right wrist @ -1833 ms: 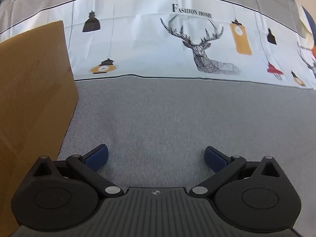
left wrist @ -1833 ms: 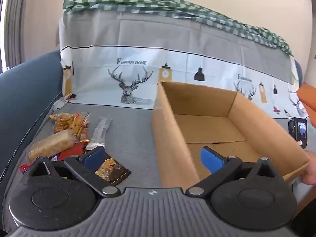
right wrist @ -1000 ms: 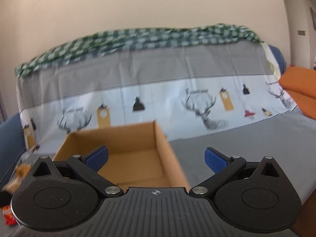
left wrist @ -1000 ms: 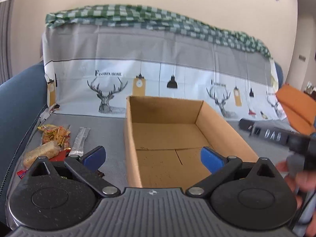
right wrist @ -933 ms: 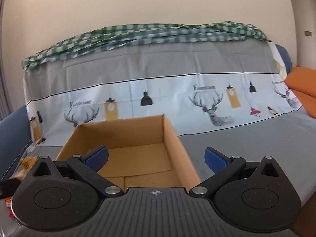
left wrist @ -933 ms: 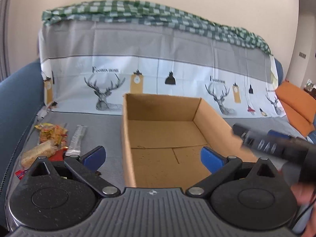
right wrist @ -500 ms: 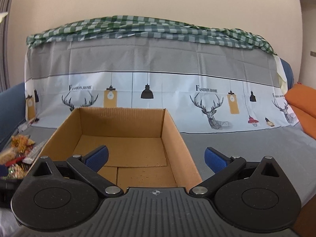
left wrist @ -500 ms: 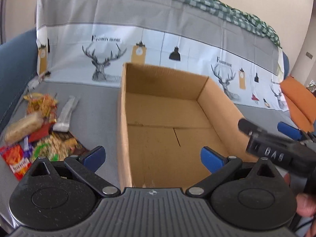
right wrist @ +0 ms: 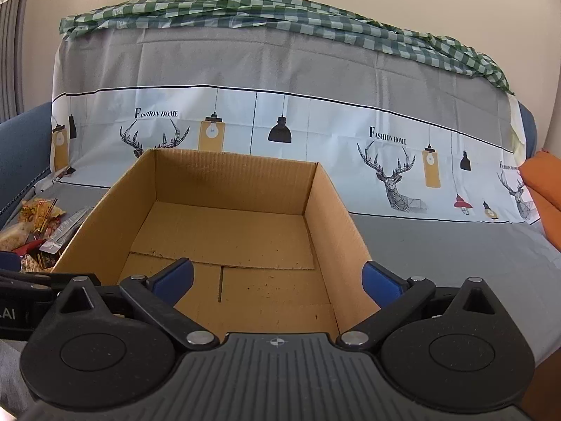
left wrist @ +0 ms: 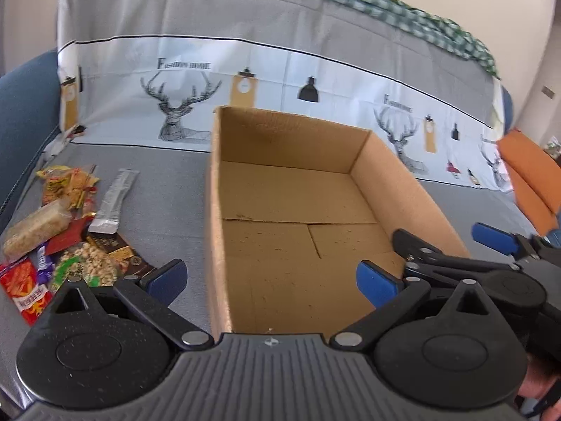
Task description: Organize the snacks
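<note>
We are over a sofa with a grey cover (right wrist: 420, 245) on the seat, and a cloth with deer and lamps (right wrist: 280, 122) hangs down its back. A green checked cloth (right wrist: 280, 10) lies along the top, and an orange cushion (left wrist: 529, 172) sits at the far right.

A brown cardboard box (left wrist: 217, 217) stands open on the seat. We see only its bare floor inside.

The snacks (left wrist: 66, 231) lie in a pile on the seat, left of the box and not touching it. In the pile we see a silver stick pack (left wrist: 112, 200), a pale bar in clear wrap (left wrist: 35, 224), a yellow bag (left wrist: 66, 182), a red bag (left wrist: 21, 291) and a bag of nuts (left wrist: 87, 270) on a dark packet.

Our left gripper (left wrist: 270, 280) is above the near end of the box. Its blue fingers are wide apart and hold nothing. One finger is out over the seat by the snacks, and the other is over the box.

Our right gripper (right wrist: 278, 279) is just beside it, over the right side of the box. Its fingers are wide apart too, with nothing between them.
</note>
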